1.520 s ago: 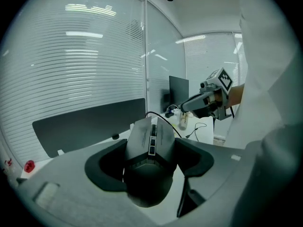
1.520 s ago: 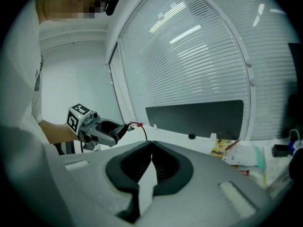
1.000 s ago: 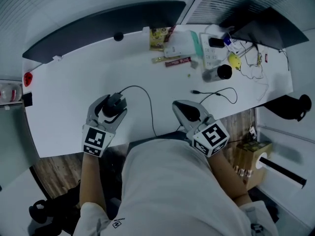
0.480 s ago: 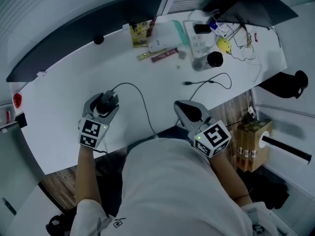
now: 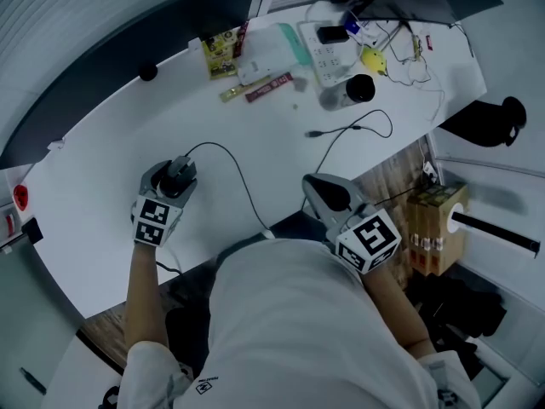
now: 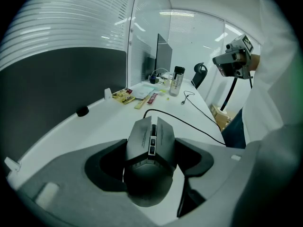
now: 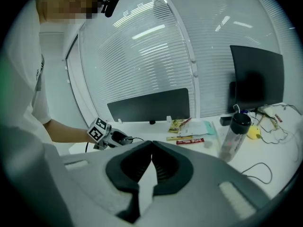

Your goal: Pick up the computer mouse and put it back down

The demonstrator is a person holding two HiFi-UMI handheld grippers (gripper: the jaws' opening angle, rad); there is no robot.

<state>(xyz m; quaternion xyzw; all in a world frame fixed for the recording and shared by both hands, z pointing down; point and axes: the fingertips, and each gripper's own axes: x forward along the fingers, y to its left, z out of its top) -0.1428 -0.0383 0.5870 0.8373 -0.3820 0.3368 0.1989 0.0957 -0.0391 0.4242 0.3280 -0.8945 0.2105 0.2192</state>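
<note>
Left gripper (image 5: 174, 175) pinches the computer mouse (image 6: 150, 145) by its sides.
Right gripper (image 5: 328, 196), pressed together, idles right of it, unneeded.

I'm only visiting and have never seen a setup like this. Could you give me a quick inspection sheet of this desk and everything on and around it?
Surface: white desk, mostly bare near the person.
Job's things: computer mouse, between the left gripper's jaws; lifted or resting, cannot tell.
Clutter: snack packets, bottle and yellow object at the far side.
Grippers: left gripper shut on the mouse; right gripper shut, empty, by the desk's near edge.
Cables: mouse cable runs to the near edge; loose black cable lies near the bottle.
Surroundings: monitor, window blinds, cardboard box on the floor.
</note>
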